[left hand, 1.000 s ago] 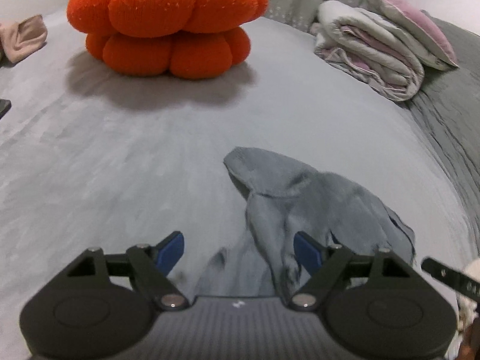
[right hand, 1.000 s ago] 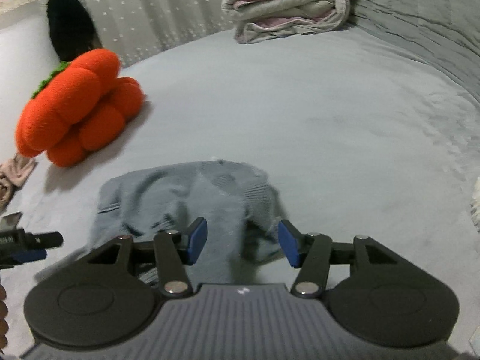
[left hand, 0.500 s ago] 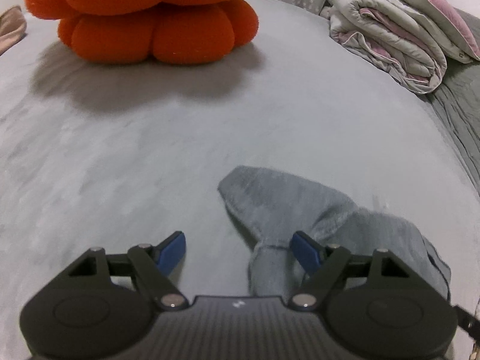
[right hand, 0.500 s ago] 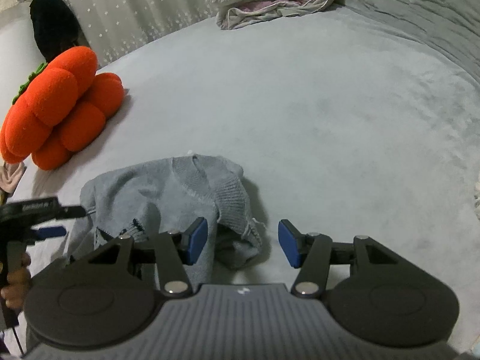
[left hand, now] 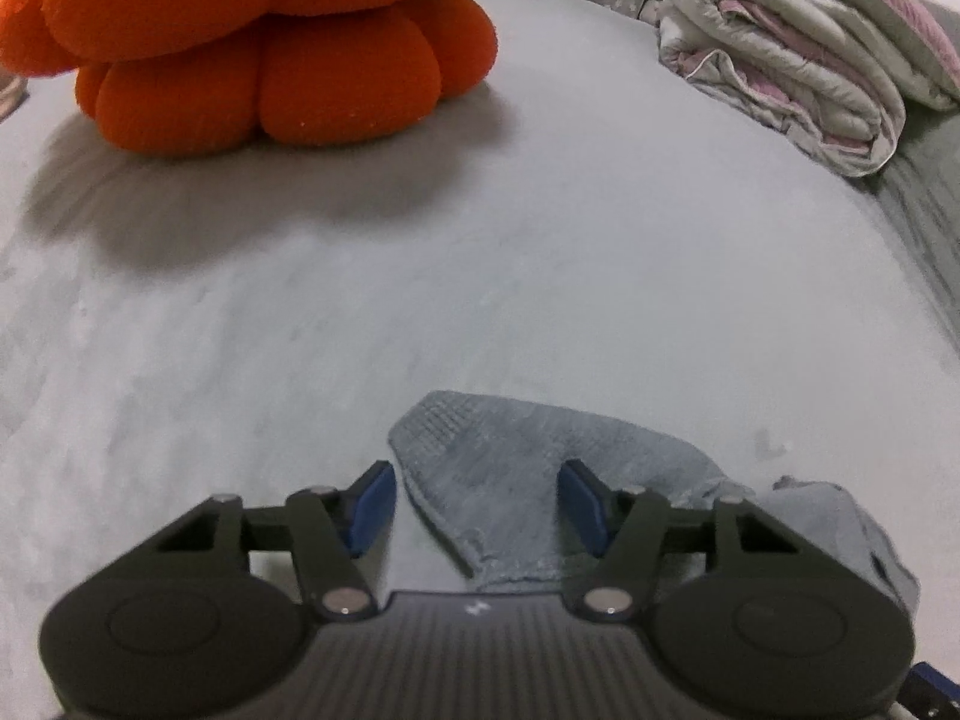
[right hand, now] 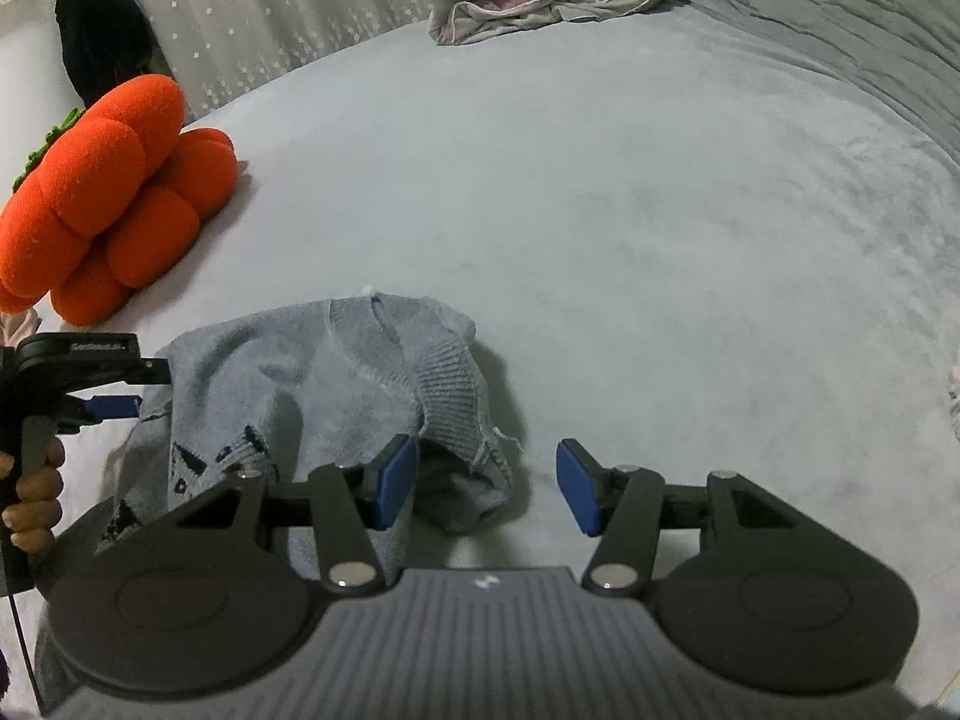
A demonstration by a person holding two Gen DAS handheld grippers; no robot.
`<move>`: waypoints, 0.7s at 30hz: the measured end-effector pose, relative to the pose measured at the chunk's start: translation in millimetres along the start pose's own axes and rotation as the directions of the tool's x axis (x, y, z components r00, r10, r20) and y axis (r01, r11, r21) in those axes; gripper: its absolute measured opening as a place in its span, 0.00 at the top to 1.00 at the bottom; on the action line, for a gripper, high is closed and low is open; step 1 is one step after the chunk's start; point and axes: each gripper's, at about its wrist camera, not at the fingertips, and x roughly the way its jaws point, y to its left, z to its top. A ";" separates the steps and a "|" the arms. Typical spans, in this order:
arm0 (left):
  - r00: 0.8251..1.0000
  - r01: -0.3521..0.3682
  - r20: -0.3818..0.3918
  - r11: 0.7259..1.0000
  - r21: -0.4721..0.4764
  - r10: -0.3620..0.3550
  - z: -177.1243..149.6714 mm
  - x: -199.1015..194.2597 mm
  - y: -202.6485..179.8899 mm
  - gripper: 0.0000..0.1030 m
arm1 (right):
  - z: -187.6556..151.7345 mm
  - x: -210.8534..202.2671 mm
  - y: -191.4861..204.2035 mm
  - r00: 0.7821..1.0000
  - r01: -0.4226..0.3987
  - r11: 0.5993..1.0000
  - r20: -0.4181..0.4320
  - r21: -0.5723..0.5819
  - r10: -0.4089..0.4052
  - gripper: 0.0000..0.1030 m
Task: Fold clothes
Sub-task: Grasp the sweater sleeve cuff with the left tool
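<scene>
Both wrist views low, angled down across bed; share sweater, pumpkin cushion.

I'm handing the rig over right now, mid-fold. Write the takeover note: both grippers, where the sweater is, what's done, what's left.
Left gripper: open, jaws have just been closing around a sleeve-like end of the grey knit sweater; pads not yet pressing on it.
Right gripper: open, over the sweater's ribbed edge, which lies beside its left pad; nothing gripped.
Sweater: crumpled in a heap on the grey bed cover, in front of both grippers. Orange pumpkin cushion and folded quilt sit farther back, clear of it.
Done: no fold visible.
Left: finish the left grasp, grip with the right, spread the sweater flat, then fold.
</scene>
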 end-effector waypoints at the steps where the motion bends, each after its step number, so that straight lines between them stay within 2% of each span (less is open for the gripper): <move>1: 1.000 -0.010 0.001 1.000 0.008 0.010 0.0 0.8 -1.7 0.41 | 0.5 0.3 0.8 1.000 0.000 1.000 -0.002 -0.003 0.000 0.45; 3: 1.000 -0.029 0.004 0.999 0.025 0.029 -0.1 2.5 -5.1 0.43 | 0.1 -0.1 0.7 1.000 0.001 1.000 -0.003 -0.008 -0.001 0.45; 4: 0.999 -0.035 0.005 0.999 0.034 0.034 0.8 3.4 -6.5 0.47 | -0.2 -0.6 0.5 1.000 0.001 1.000 -0.004 -0.009 -0.001 0.45; 6: 0.999 -0.040 0.008 0.998 0.053 0.039 2.7 5.1 -9.1 0.60 | -0.1 0.3 0.7 1.000 0.004 1.000 -0.011 -0.013 -0.004 0.45; 8: 0.999 -0.038 0.009 0.997 0.068 0.038 3.1 5.3 -11.1 0.78 | -1.3 2.3 1.7 0.999 0.021 1.000 -0.030 -0.023 -0.021 0.45; 11: 0.999 -0.036 0.009 0.996 0.080 0.036 2.5 3.7 -12.6 0.90 | -2.1 7.6 0.6 0.998 0.034 0.999 -0.060 -0.024 -0.035 0.45; 16: 0.994 -0.084 0.078 0.994 0.069 0.078 3.4 -9.4 -12.1 0.93 | -3.2 9.9 1.7 0.997 0.029 0.999 -0.071 -0.032 -0.032 0.45; 21: 0.984 -0.117 0.141 0.993 0.035 0.111 11.6 -26.8 3.7 0.94 | -2.4 6.8 1.2 0.998 0.022 0.999 -0.057 -0.028 -0.024 0.45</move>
